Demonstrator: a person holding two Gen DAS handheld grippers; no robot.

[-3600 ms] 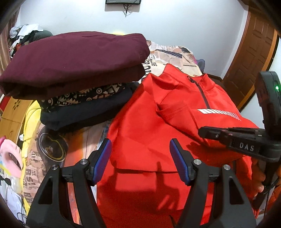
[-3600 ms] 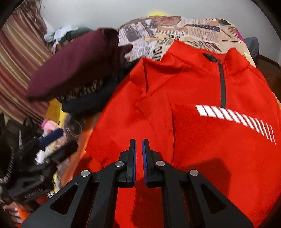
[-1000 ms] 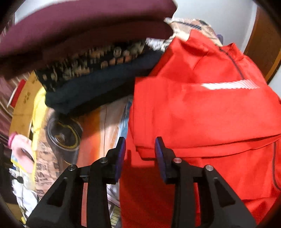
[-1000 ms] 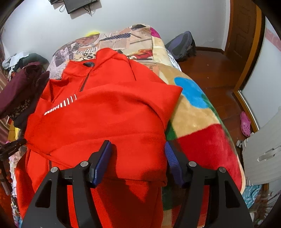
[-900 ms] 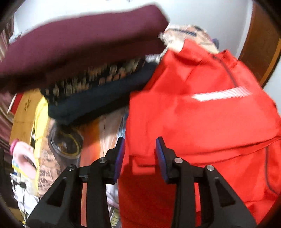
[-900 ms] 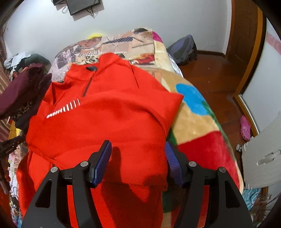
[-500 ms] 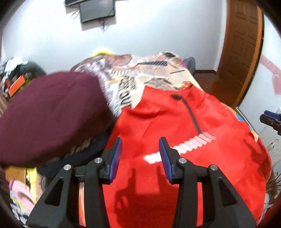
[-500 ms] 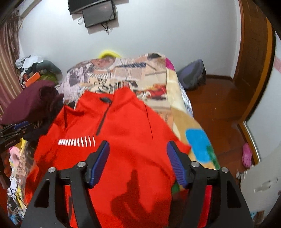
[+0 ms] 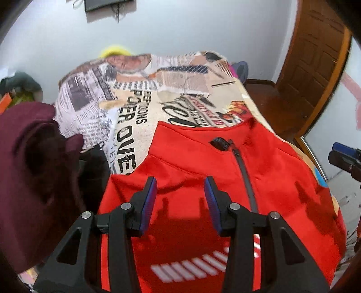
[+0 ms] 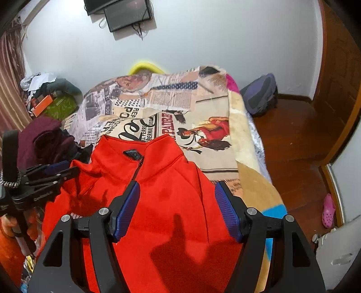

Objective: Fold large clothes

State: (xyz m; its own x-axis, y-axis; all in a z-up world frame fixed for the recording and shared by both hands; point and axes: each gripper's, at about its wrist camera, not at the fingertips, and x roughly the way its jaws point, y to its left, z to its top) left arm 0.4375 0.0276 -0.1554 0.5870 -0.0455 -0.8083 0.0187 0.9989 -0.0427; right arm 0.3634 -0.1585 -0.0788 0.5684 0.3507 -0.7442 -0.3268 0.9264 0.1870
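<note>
Beyond and beneath both pairs of jaws lies the red zip-neck top [image 9: 266, 180], spread front-up on a bed, collar at the far end and dark zipper [image 9: 244, 178] running toward the cameras. Left gripper [image 9: 180, 198]: jaws apart, nothing between the blue pads; red cloth fills the background of the gap and the zipper runs just right of the right-hand jaw. White reflective stripes [image 9: 198, 268] lie below the jaws, partly hidden by the right-hand finger. Right gripper [image 10: 177, 207]: jaws set wider apart, likewise empty; the collar and zip pull [image 10: 133, 155] sit straight ahead of the gap.

No container appears in either view. The nearest thing to one is a heap of folded clothes, a maroon garment [image 9: 24, 171] on top of something dark, left of the left-hand jaw and touching the top's left edge.

Under the top, a newspaper-print blanket [image 9: 144, 94] covers the far end of the bed, ahead of the jaws.

Left wrist view only: the stripes, and the tip of the right gripper at the right edge.

Right wrist view only: the left gripper seen from the side, left of the jaws, held by a hand [image 10: 13, 227] in an orange sleeve; a wall-mounted screen [image 10: 128, 13] above; a backpack [image 10: 261, 94] and pink shoe [image 10: 328, 210] on the wooden floor to the right; a pile of clutter [image 10: 49, 94] in the far left corner.
</note>
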